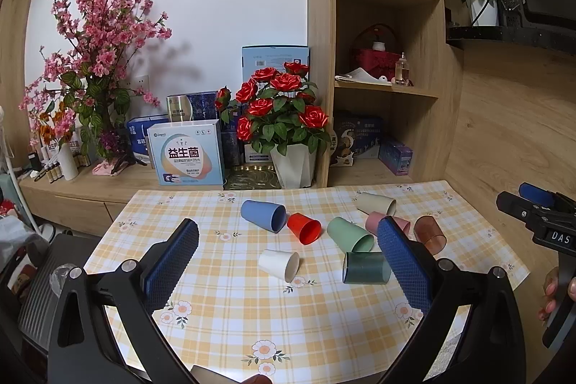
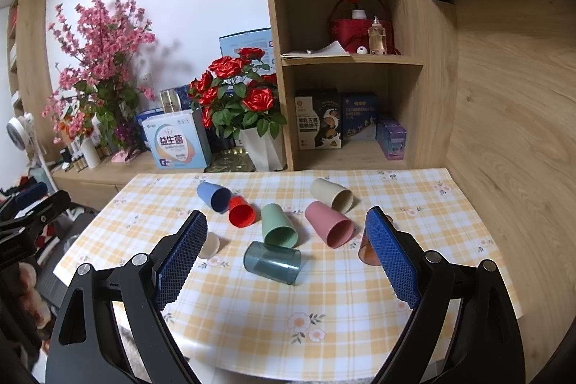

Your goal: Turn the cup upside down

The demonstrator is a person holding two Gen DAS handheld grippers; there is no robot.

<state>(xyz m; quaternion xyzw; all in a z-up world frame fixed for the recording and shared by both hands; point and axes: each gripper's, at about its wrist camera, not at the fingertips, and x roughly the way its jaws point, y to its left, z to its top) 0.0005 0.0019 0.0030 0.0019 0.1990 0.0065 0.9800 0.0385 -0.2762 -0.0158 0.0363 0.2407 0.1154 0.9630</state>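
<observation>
Around the red cup on your tablecloth, seven cups lie tipped, apparently; your left gripper and right gripper gape wide, empty.

Most cups look like matt plastic, e.g. the blue cup; the teal cup and brown cup are see-through. Checked tablecloth looks smooth, slightly glossy. Gripper pads are rough, knobbly blue. Shelving: matt woodgrain.

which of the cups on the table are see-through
Two: the dark teal cup lying on its side at the front, and the brown cup at the right. The blue, red, green, pink, cream and white cups are solid coloured.
</observation>
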